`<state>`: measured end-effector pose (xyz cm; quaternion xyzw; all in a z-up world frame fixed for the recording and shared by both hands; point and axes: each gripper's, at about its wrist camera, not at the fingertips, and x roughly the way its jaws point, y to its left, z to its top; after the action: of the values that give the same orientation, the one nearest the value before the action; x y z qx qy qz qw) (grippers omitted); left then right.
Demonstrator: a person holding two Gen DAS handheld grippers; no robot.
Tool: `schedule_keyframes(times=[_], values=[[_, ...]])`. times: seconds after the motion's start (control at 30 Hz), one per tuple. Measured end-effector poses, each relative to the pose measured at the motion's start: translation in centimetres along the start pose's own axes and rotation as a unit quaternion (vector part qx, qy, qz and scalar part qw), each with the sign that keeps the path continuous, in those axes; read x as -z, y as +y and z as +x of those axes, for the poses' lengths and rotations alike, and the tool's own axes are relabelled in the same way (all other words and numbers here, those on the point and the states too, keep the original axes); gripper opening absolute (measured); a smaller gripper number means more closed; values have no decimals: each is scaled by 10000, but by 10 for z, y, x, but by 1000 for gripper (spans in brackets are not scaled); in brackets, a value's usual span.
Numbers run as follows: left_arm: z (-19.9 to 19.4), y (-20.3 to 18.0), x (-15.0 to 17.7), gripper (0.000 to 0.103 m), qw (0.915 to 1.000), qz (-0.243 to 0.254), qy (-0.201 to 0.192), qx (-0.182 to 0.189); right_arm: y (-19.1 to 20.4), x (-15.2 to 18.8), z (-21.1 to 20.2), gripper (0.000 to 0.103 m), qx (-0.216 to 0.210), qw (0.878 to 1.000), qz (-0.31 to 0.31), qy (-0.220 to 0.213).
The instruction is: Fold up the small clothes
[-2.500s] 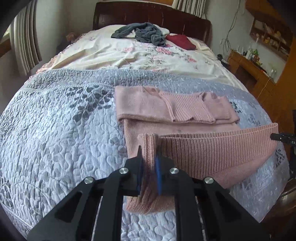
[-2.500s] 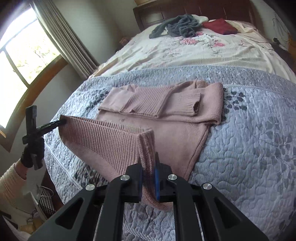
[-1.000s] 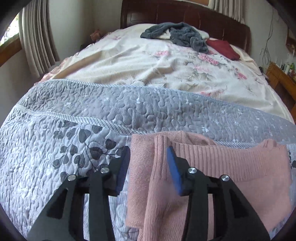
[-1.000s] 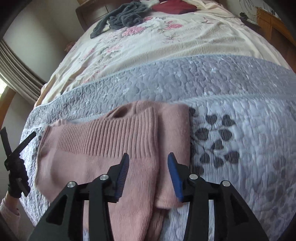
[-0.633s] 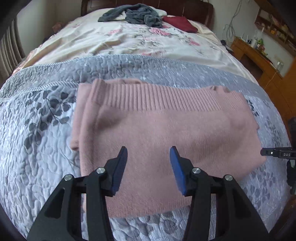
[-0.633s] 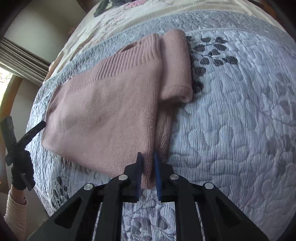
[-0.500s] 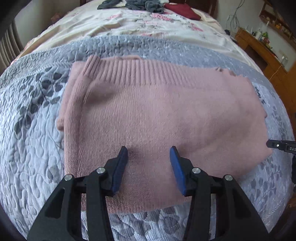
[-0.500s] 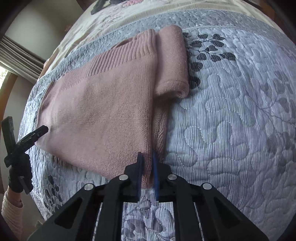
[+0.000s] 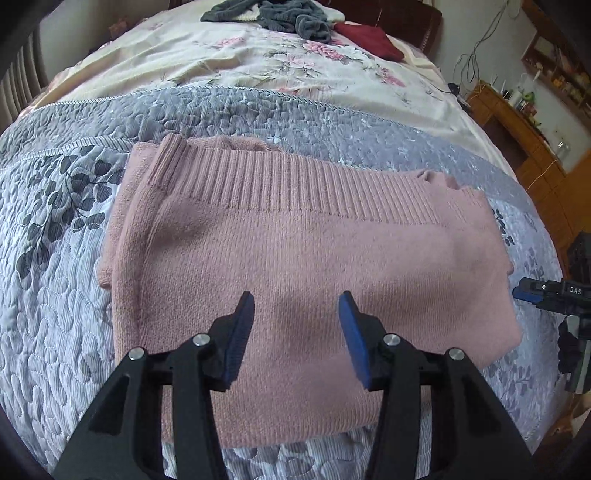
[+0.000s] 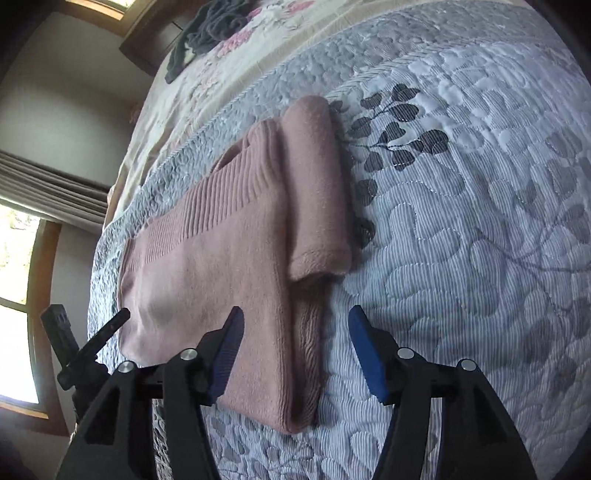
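A bedroom is shown, with a bed covered by a grey quilted bedspread [image 9: 66,302] at the near end and a cream floral sheet [image 9: 258,62] beyond it. A pink knit sweater [image 9: 295,251] is laid folded flat on the bedspread, its ribbed hem uppermost along the far edge. A folded sleeve end [image 10: 317,206] is seen protruding on the sweater's right side. A heap of dark grey clothing [image 9: 280,14] and a dark red item [image 9: 369,37] are noted near the headboard. The left gripper [image 9: 295,328] is held over the sweater's near portion, fingers spread wide, gripping nothing. The right gripper [image 10: 295,343] is likewise spread wide and empty, positioned over the sweater's right near edge.
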<state>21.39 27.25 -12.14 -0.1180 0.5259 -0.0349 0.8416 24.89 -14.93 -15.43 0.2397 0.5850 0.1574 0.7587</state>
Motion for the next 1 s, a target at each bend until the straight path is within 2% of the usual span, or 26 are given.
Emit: schedule_keyframes(times=[0.2,0.33,0.4,0.43,0.47,0.63,0.9,1.0], values=[[24,6,-10,47,9997,-121,209,-33,-8,-12,21,58,-373,9992,119,-39],[32,12,-13,47,9995,-189,256,41,-11,-19,34,54,-580,9979,248,-141],[35,15,-14,47,9993,-240,273,86,-10,-22,38,46,-645,9973,298,-178],[36,15,-14,47,9993,-236,274,93,-8,-24,42,35,-719,9968,298,-160],[37,16,-13,47,9993,-226,271,98,-8,-24,44,29,-761,9964,332,-154],[38,15,-11,47,9995,-146,240,118,-5,-19,47,25,-653,9971,290,-265],[42,15,-8,48,9997,-101,184,105,-7,-14,48,24,-524,9976,354,-293],[39,16,-10,47,9995,-168,213,131,9,-17,43,23,-344,9982,377,-314]])
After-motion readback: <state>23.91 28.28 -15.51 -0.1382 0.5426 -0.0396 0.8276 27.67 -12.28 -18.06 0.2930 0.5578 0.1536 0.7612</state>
